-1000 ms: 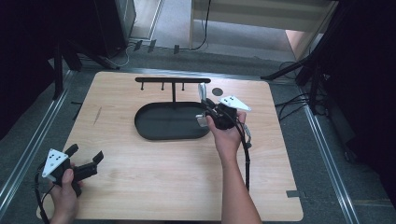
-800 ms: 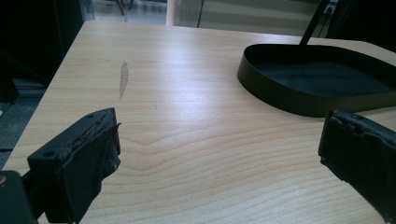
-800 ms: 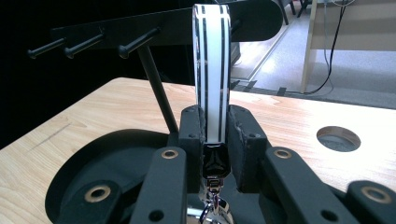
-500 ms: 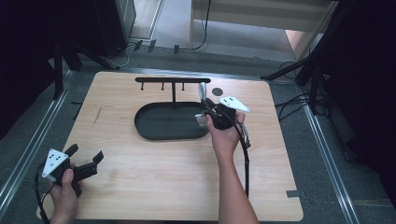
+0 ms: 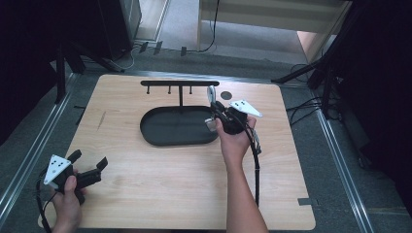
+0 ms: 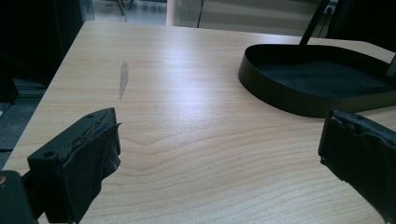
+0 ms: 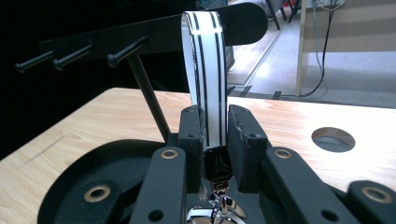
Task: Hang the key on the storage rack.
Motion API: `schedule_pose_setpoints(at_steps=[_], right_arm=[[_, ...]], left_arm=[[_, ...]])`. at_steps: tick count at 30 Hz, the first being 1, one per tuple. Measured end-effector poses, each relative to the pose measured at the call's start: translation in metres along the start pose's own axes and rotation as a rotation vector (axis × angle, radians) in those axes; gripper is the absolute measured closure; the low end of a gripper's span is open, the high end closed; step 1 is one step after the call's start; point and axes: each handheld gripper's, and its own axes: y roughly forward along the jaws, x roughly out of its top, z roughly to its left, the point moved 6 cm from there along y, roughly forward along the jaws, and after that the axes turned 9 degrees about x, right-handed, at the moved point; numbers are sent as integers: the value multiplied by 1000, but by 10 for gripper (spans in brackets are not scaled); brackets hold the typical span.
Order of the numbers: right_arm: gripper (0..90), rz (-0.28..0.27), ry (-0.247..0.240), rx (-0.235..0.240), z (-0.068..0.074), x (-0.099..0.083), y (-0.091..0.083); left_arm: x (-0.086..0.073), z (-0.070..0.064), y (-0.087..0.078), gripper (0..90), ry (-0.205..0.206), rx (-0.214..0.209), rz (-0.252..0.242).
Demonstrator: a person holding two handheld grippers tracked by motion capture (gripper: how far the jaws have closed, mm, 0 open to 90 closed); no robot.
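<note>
Now the right claw (image 7: 215,128) clamps a striped strap (image 7: 207,70) (upright); the left claw (image 6: 219,158) gapes, unladen.

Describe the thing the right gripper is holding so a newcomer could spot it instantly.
Start at the black oval tray in the middle of the wooden table; a T-shaped black rack with pegs rises from its far side. By the rack's right end, the right gripper pinches a strap loop. It is the one white thing there, with two thin black stripes and a shiny metal clip at its lower end.
</note>
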Motion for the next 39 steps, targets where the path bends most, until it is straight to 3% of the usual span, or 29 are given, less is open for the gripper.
schedule_pose_setpoints(at_steps=[16, 24, 32, 39], right_arm=[[740, -29, 46, -7, -6, -2, 4], [713, -50, 53, -48, -10, -3, 5], [679, -73, 95, -61, -13, -2, 7], [625, -99, 113, -103, -18, 2, 7]], left_arm=[[0, 0, 0, 0, -3, 0, 1], [0, 0, 0, 0, -2, 0, 1], [0, 0, 0, 0, -2, 0, 1], [0, 0, 0, 0, -2, -1, 1]])
